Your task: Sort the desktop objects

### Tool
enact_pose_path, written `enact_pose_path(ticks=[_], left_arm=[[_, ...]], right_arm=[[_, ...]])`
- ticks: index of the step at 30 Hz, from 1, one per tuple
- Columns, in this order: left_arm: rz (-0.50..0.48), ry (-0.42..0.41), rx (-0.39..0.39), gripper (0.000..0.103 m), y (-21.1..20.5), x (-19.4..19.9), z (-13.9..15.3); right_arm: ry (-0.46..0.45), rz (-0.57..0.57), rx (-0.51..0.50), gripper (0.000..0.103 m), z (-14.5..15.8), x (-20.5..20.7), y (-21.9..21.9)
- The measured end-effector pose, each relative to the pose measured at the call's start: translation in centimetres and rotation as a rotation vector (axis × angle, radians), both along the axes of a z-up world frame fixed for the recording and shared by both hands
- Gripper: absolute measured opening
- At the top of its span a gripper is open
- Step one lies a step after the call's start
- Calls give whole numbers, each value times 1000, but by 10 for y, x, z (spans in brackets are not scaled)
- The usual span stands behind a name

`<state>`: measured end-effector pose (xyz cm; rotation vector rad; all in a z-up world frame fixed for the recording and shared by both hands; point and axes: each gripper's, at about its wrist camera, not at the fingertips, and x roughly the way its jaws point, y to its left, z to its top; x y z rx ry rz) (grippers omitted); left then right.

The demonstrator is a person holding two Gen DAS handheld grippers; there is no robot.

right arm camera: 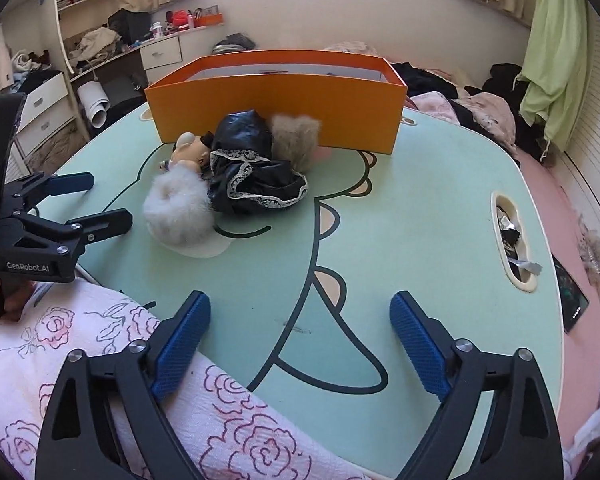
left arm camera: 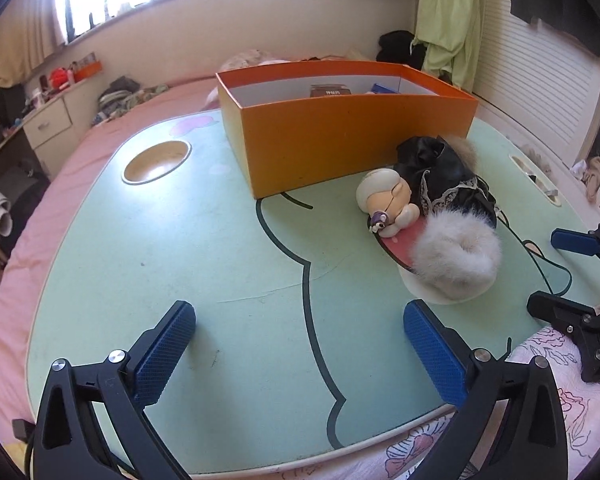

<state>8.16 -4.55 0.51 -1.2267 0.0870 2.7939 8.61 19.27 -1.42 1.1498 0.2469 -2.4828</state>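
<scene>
Here, my left gripper (left arm camera: pixel 300 344) stood with its jaws wide apart and nothing between the blue pads (left arm camera: pixel 434 354), only the bare mint-green lap table (left arm camera: pixel 228 240) beneath. My right gripper (right arm camera: pixel 300 340) was likewise spread wide and empty, its left pad over a rose-printed quilt (right arm camera: pixel 100 344) at the table's near edge.

Places below are given relative to the orange box (left arm camera: pixel 340 136), which stood open-topped at the far side of the table.

- Figurine (left arm camera: pixel 388 200): a small pale doll lying just in front of the box's near wall, touching the black garment.
- Black garment (left arm camera: pixel 444 172): shiny, lace-trimmed, heaped against the box's near wall.
- White fur cuff (left arm camera: pixel 456 252): nearer to me than the figurine, touching it and the garment.
- Tan fur piece (right arm camera: pixel 296 140): pressed against the box's near wall, beside the garment.
- Box contents: a brown item (left arm camera: pixel 331 90) and a blue item (left arm camera: pixel 386 88) showed above the rim; I could not tell what they were.
- Round cup recess (left arm camera: pixel 156 162): sunk in the table to the left of the box.
- Slot recess (right arm camera: pixel 514 240): sunk in the table well to the right of the box, holding scraps.
- Phone (right arm camera: pixel 572 300): dark, lying on pink bedding beyond the table's right edge.
</scene>
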Motion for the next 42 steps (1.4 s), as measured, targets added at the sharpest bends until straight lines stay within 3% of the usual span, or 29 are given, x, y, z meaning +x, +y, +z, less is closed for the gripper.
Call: enact_pose_path(ticks=[3, 42], left_arm=[[0, 0, 0, 103, 0, 0, 0], [0, 0, 0, 103, 0, 0, 0]], right_arm=[[-4, -8, 3, 103, -2, -1, 3], [1, -8, 2, 103, 2, 2, 1]])
